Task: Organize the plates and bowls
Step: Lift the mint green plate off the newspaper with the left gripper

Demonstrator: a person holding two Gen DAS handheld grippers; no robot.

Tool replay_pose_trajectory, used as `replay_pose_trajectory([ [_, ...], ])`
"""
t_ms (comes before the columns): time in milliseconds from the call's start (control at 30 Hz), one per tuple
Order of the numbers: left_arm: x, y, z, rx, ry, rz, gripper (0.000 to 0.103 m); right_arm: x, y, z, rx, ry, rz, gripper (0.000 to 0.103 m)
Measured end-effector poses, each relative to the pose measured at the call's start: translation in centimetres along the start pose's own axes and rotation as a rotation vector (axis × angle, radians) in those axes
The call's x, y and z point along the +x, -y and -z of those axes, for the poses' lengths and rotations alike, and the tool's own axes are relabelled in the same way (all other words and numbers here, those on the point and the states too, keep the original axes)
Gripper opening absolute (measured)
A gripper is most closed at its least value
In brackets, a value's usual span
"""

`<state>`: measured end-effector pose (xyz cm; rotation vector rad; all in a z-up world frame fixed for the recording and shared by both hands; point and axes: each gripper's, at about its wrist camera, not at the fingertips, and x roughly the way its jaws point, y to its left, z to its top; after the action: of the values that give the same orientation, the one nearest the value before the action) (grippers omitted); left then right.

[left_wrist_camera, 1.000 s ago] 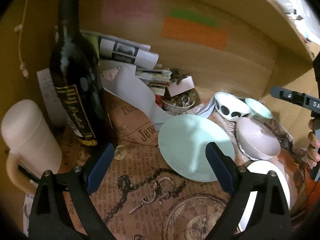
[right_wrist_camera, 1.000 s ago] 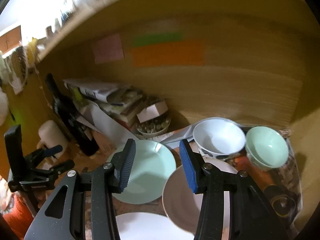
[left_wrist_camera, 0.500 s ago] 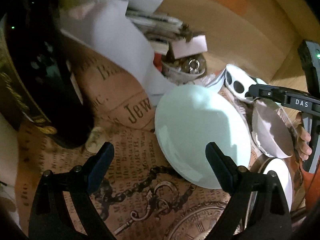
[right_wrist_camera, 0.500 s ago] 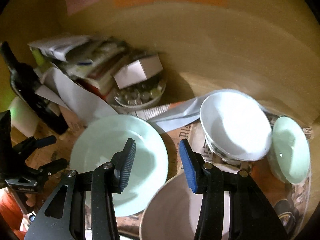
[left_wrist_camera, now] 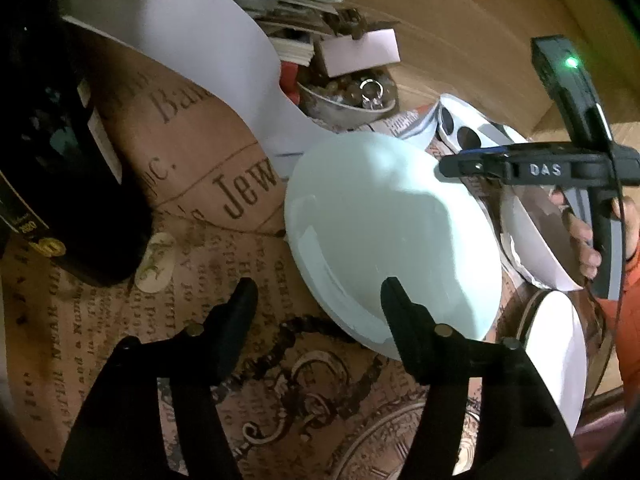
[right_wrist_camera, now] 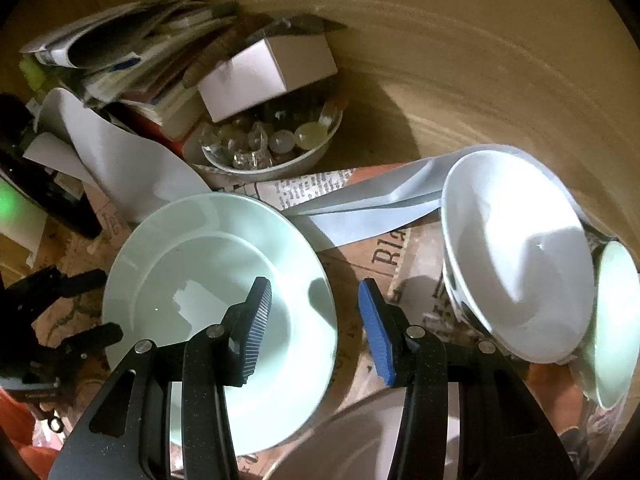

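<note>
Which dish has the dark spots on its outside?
The white bowl between the pale green plate and the small green bowl; every other dish is plain.

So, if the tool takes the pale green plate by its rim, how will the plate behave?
The pale green plate looks glazed and shiny, so its rim may slip between the pads. It seems rigid ceramic, likely fragile if it knocks the white bowl nearby. Lying flat on the printed paper, it will probably slide, not roll.
</note>
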<state>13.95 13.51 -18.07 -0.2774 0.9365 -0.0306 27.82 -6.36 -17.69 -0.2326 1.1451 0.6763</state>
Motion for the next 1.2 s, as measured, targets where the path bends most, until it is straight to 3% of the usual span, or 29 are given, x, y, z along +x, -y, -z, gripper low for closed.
replay_pose_trajectory([
  [200, 0.2, 0.3, 0.3, 0.019, -0.012, 0.022, 0.050, 1.1, 0.9, -1.0, 0.019, -0.044, -0.002, 0.042],
  [467, 0.8, 0.6, 0.1, 0.031, -0.016, 0.028, 0.035, 2.1, 0.8, -0.6, 0.024, -0.088, -0.046, 0.026],
  [633, 1.2, 0.9, 0.0, 0.035, -0.019, 0.036, 0.029, 2.1, -0.6, -0.6, -0.008, -0.087, -0.018, 0.026],
  [833, 0.8, 0.3, 0.4, 0.030, -0.009, 0.017, 0.029, 1.0, -3.6, 0.5, -0.063, -0.068, 0.011, 0.026],
  [1200, -0.8, -1.0, 1.6, -0.003, 0.021, -0.016, 0.029, -1.7, -6.7, 2.4, -0.070, 0.004, -0.052, 0.026],
])
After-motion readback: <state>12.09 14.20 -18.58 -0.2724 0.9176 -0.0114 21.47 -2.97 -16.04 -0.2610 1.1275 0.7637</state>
